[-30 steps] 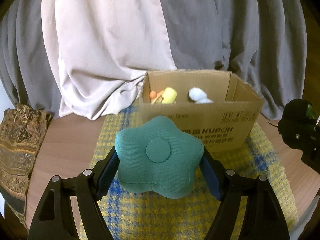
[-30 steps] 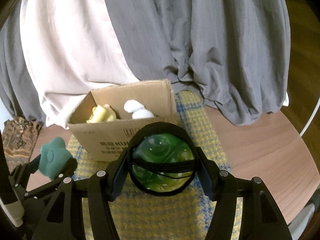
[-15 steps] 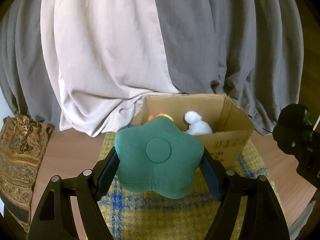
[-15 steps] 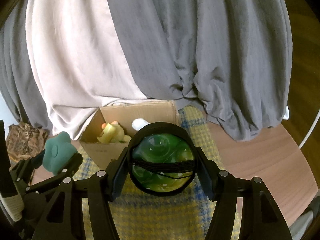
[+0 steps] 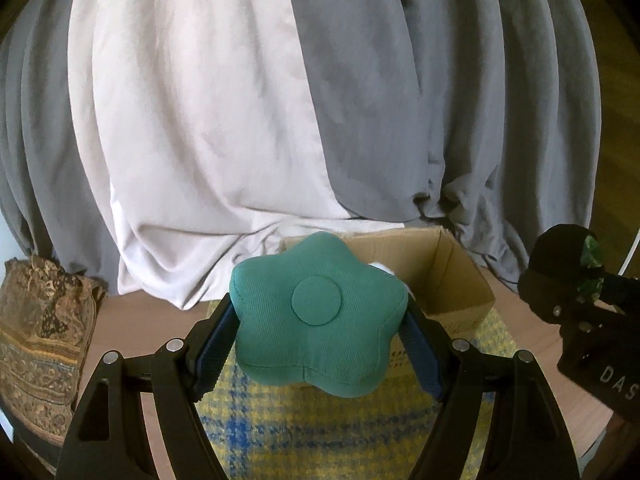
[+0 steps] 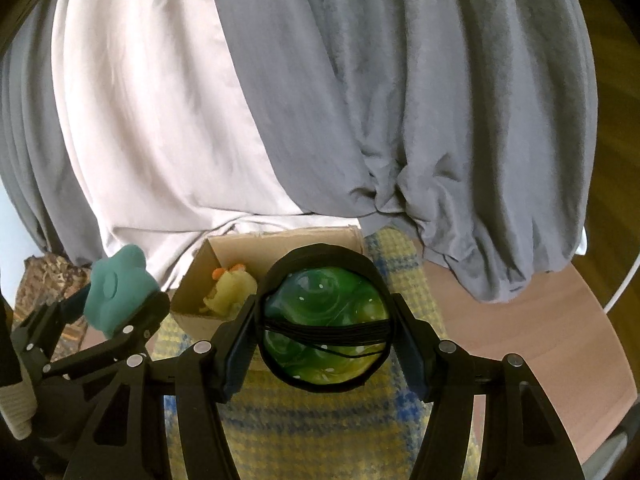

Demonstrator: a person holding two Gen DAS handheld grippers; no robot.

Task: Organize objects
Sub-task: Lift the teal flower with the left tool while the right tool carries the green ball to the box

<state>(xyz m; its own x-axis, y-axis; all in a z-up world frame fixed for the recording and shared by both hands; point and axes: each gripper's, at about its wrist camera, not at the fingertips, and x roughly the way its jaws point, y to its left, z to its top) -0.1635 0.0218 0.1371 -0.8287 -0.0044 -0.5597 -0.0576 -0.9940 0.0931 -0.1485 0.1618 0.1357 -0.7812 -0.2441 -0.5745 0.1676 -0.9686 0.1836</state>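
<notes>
Toys fill both our grippers. Nearest us, the left gripper (image 5: 320, 344) pinches a teal star cushion (image 5: 318, 314) across its width, one blue pad pressed into each side, its round flat face turned toward the camera. The right gripper (image 6: 326, 344) likewise squeezes a green glassy ball in a black ring (image 6: 326, 320), with black cord wound across its middle. Both are carried in the air above the yellow and blue checked mat (image 6: 312, 432) that covers the near part of the wooden table (image 6: 520, 336).

Straight ahead of both grippers and lower down sits the open cardboard box (image 5: 448, 280), on the far end of the mat, toward the table's far edge. From the left gripper the box lies ahead and slightly right; from the right gripper, ahead and slightly left. We judge neither is clearly nearer. Inside we see a yellow plush toy (image 6: 230, 290) and a sliver of something white (image 5: 384, 268). Beyond hang grey and pale curtains (image 5: 248, 100), and a patterned cloth (image 5: 40, 340) lies at the table's left edge.

Next, we think, each toy goes forward over the box rim before its grip is released.
</notes>
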